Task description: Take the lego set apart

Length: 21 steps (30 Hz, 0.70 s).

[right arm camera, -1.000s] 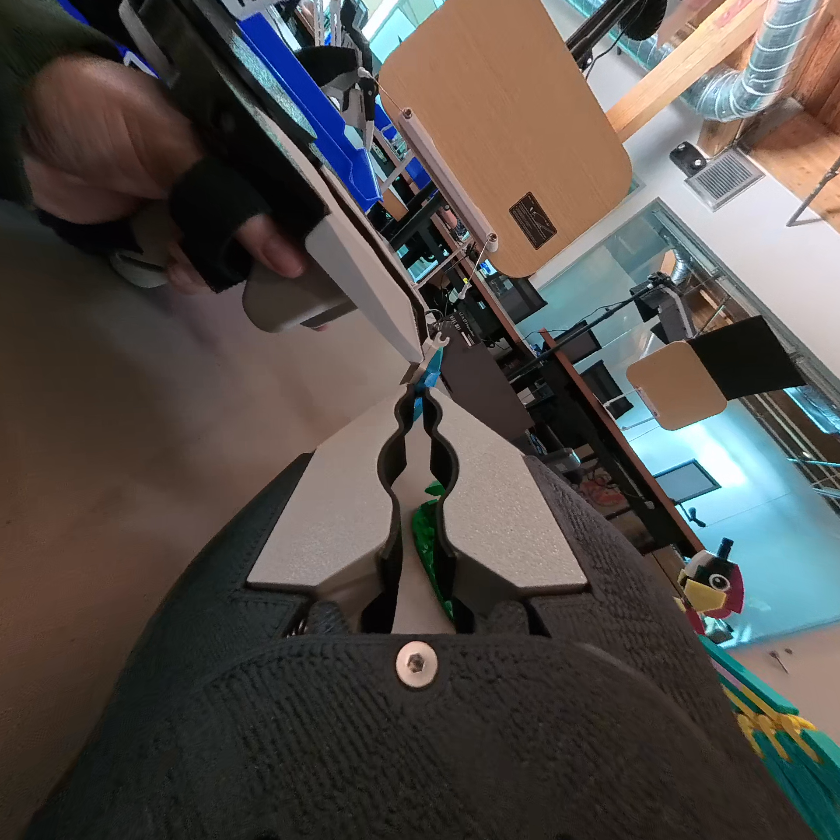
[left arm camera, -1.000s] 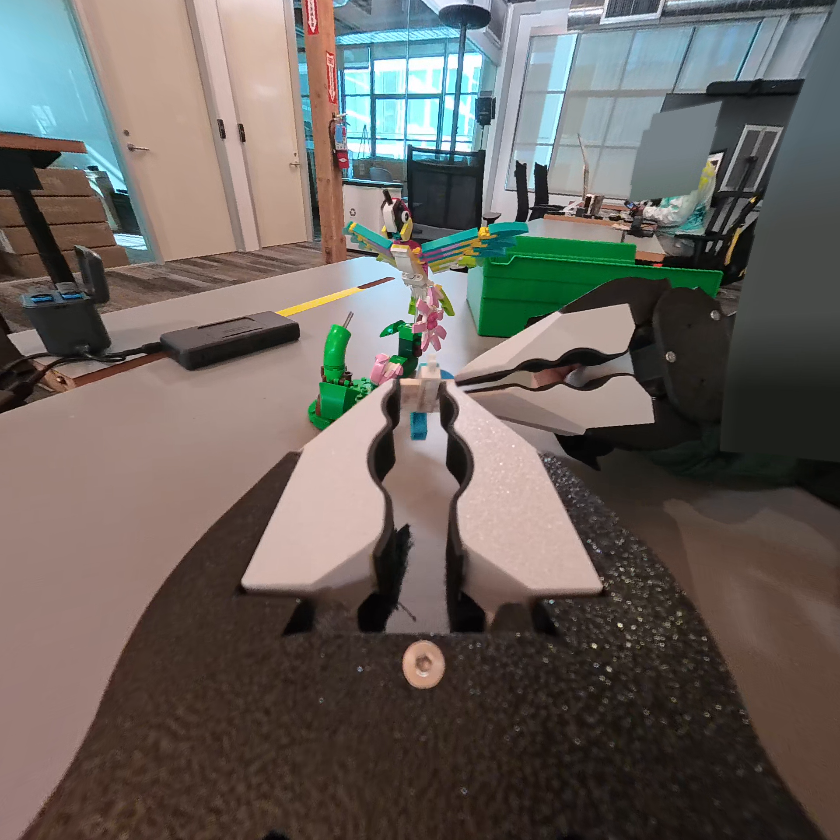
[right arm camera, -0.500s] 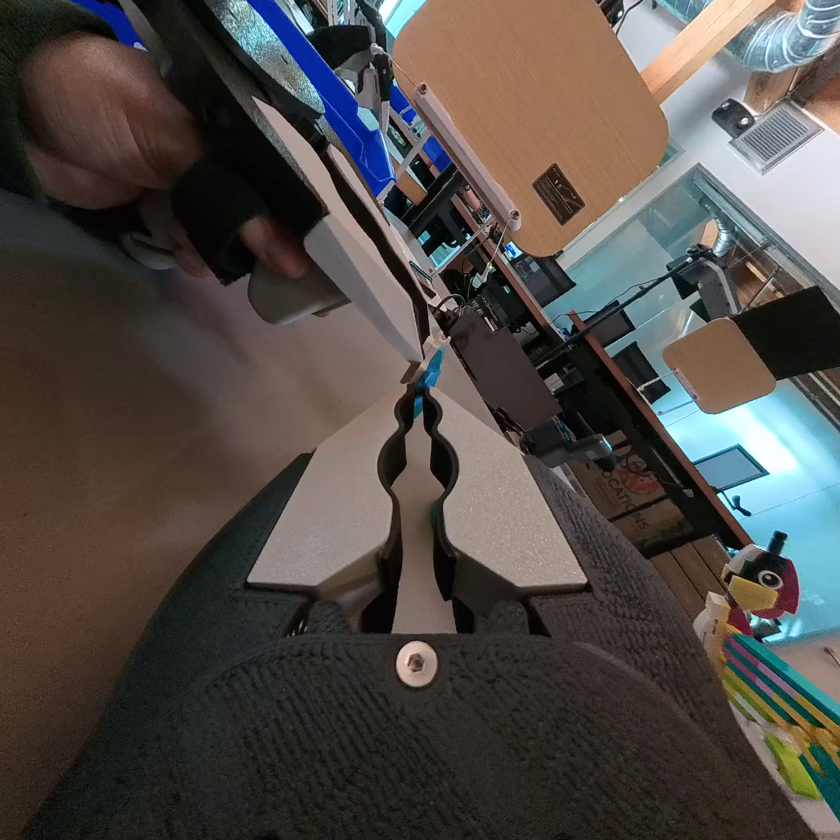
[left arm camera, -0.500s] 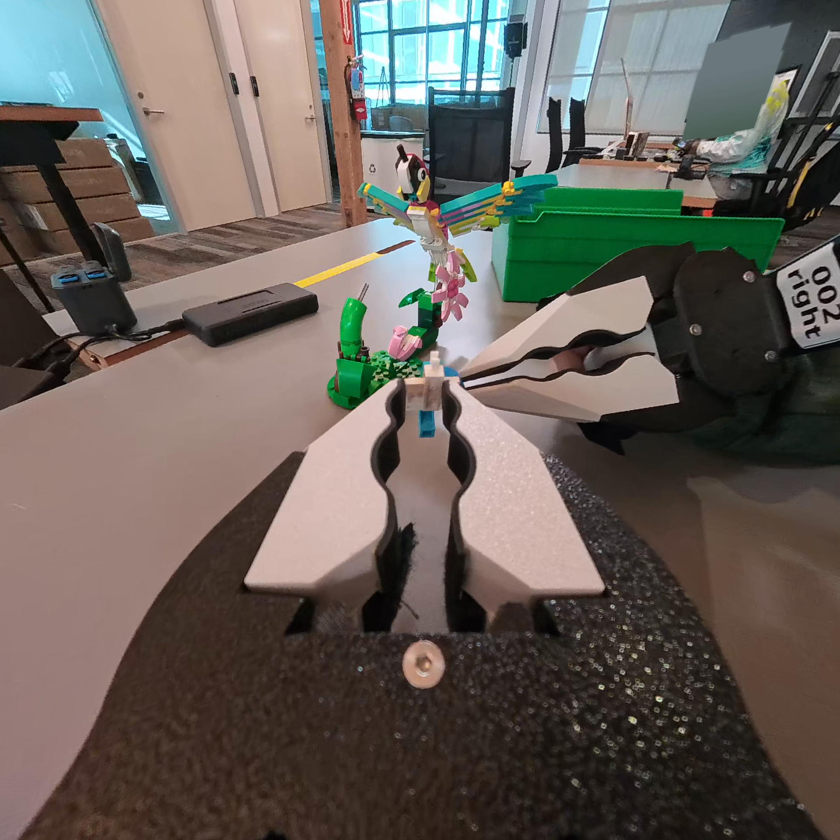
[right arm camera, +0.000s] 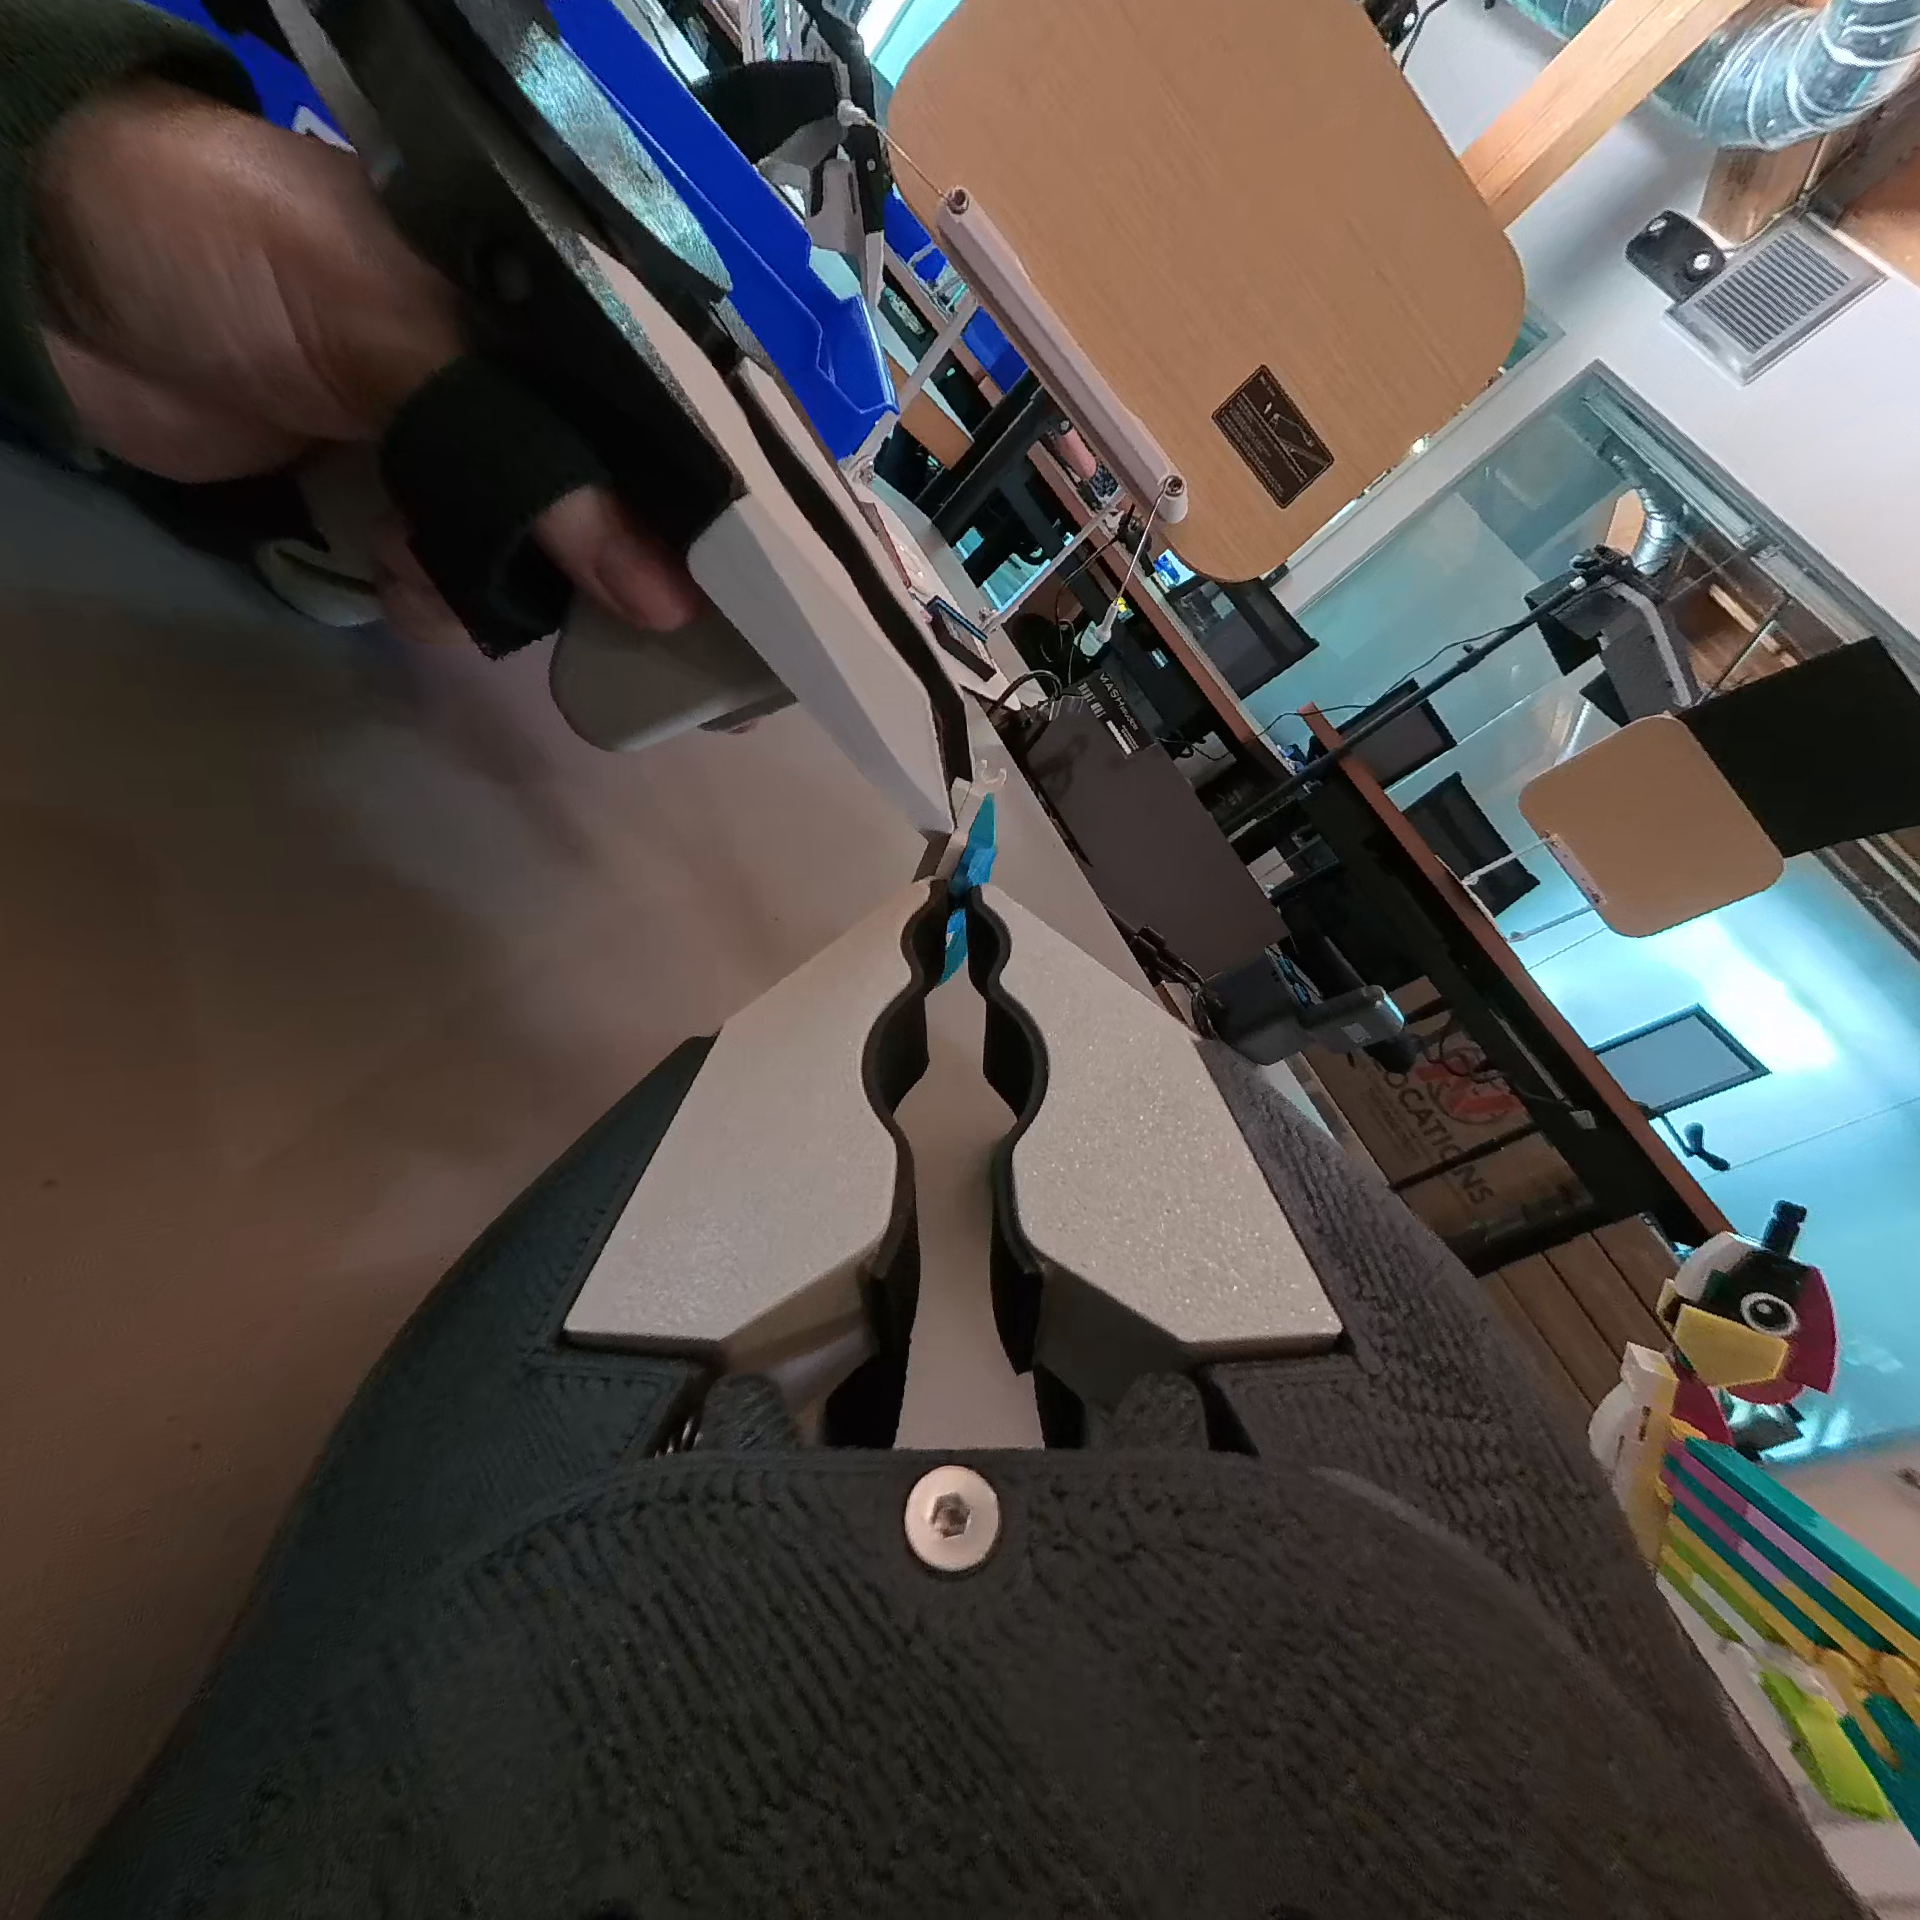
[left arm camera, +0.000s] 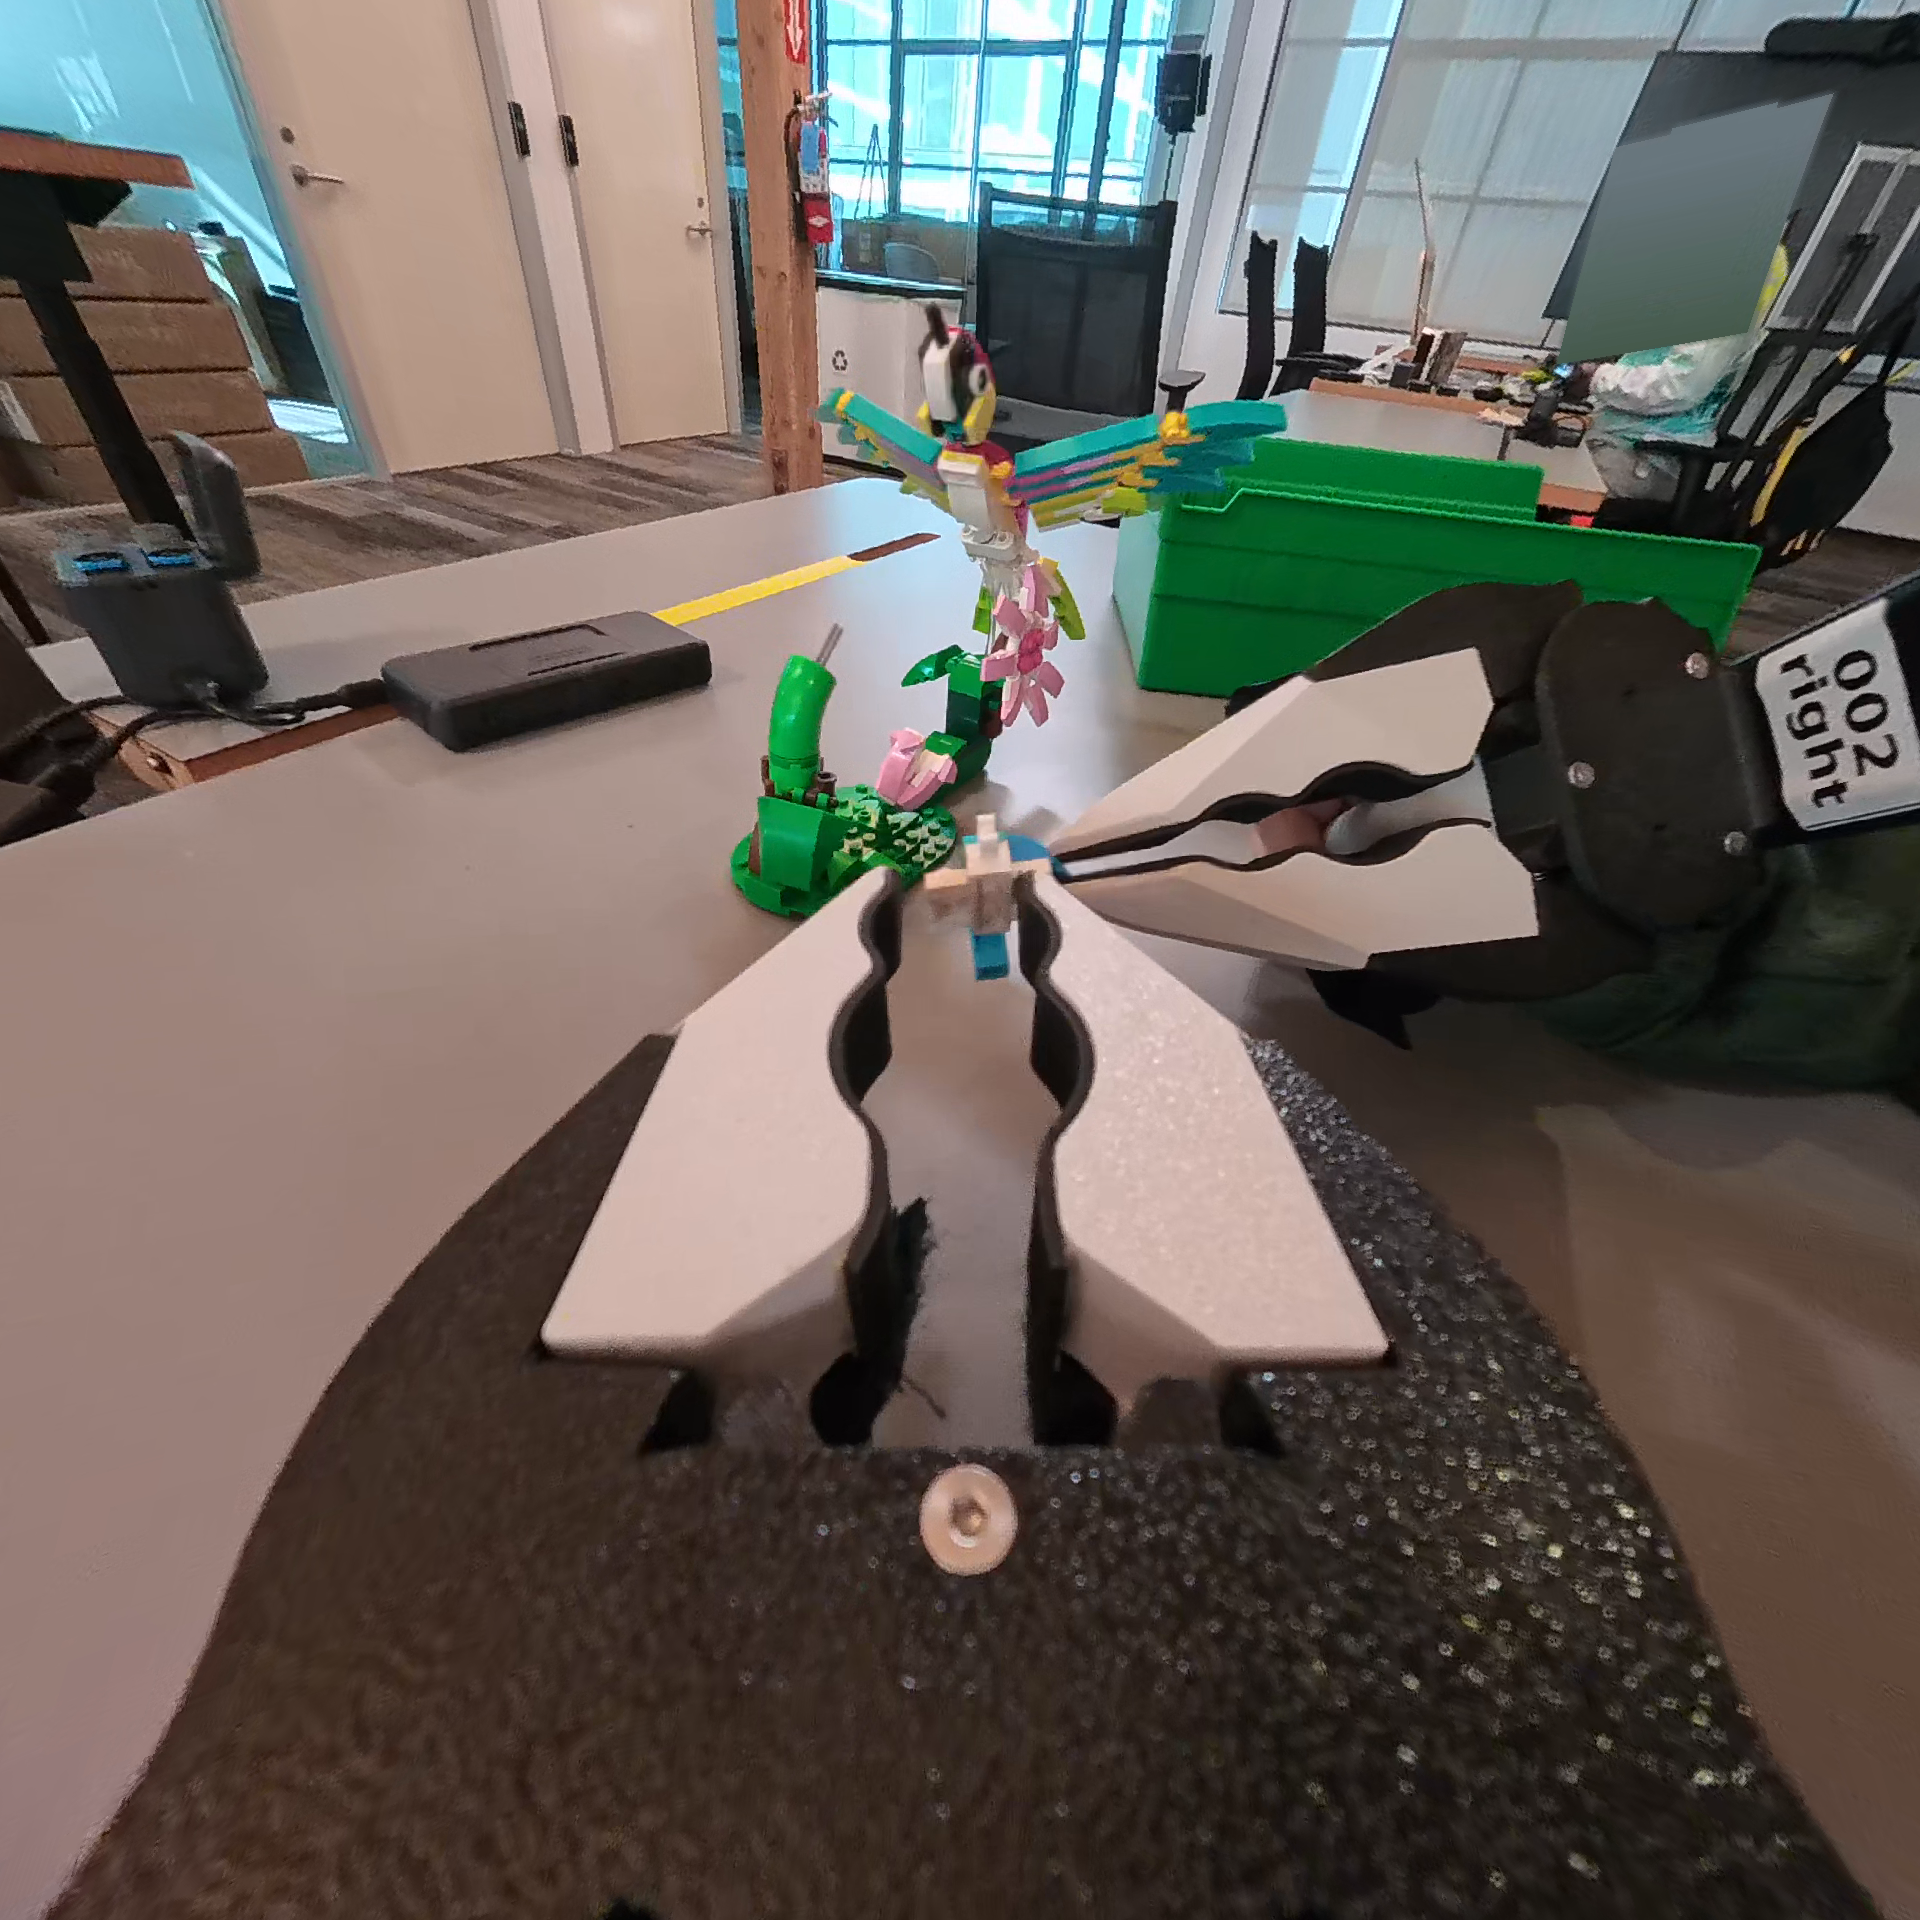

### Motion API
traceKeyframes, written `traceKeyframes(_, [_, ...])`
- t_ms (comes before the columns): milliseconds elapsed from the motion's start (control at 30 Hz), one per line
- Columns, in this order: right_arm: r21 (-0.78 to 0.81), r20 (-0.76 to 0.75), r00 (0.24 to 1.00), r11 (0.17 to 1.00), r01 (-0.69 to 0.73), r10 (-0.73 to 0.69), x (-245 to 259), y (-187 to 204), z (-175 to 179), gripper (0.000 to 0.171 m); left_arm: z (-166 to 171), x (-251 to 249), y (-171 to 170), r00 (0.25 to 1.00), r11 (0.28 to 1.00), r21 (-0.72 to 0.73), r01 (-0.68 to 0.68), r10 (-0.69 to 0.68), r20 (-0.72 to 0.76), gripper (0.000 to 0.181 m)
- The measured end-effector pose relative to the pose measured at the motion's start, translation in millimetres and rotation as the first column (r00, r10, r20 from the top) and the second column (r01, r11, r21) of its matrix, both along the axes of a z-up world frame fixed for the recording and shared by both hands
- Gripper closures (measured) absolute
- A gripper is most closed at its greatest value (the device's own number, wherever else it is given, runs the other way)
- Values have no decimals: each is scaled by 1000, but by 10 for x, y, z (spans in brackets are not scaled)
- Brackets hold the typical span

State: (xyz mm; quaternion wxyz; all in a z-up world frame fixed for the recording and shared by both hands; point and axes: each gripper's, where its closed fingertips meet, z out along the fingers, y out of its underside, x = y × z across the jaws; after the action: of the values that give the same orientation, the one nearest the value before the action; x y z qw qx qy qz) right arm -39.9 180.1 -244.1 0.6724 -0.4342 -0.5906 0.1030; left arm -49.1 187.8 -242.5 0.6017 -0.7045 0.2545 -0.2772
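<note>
A lego bird (left arm camera: 982, 457) with teal wings stands on a flower stalk over a round green base (left arm camera: 831, 831) on the grey table (left arm camera: 312, 987). My left gripper (left arm camera: 961, 899) is shut on a small white and blue lego piece (left arm camera: 982, 894) held just above the table. My right gripper (left arm camera: 1055, 847) comes in from the right and is shut on the blue end of the same piece. In the right wrist view my right gripper (right arm camera: 956, 899) pinches the blue part (right arm camera: 971, 852), the left gripper's finger (right arm camera: 831, 717) meets it from above, and the bird's head (right arm camera: 1745, 1320) shows at lower right.
A green bin (left arm camera: 1403, 582) stands behind the bird at the right. A black flat box (left arm camera: 545, 675) and a dark charger block (left arm camera: 156, 623) lie at the back left. A hand (right arm camera: 239, 312) holds the left gripper. Left and right tips are no more than a few centimetres apart. The dark charger block (left arm camera: 156, 623) is about 35 centimetres from both grippers' fingertips.
Both grippers stay shut on the small piece. The left wrist view has shifted so the bird and bin sit further right; the right gripper's tips have closed tighter at the piece.
</note>
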Motion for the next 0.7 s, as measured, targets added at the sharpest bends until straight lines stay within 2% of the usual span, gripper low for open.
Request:
traceKeyframes(133, [4,0,1000,1000,-7,7,-3,-14,2,170,-2,10,-15,1000,1000,-5,17,-17,4,167])
traceKeyframes(300, [-26,-13,999,999,-36,36,-12,-44,-2,170,-35,-3,-25,996,994,-81,69,-64,55,168])
traceKeyframes(333, [-43,-24,999,998,-45,44,-18,-50,3,171,-53,3,-30,997,993,-89,73,-69,44,176])
traceKeyframes(467, [-138,-40,997,988,-71,66,-24,-42,-38,171,-102,31,-41,997,995,-67,69,-72,-42,176])
traceKeyframes(567, [-255,-54,995,962,-97,86,-25,-29,-80,169,-136,29,-39,995,995,-77,69,-74,-62,176])
traceKeyframes(700, [-325,-65,993,939,-116,100,-7,-19,-84,162,-146,42,-48,994,994,-76,74,-80,-80,176])
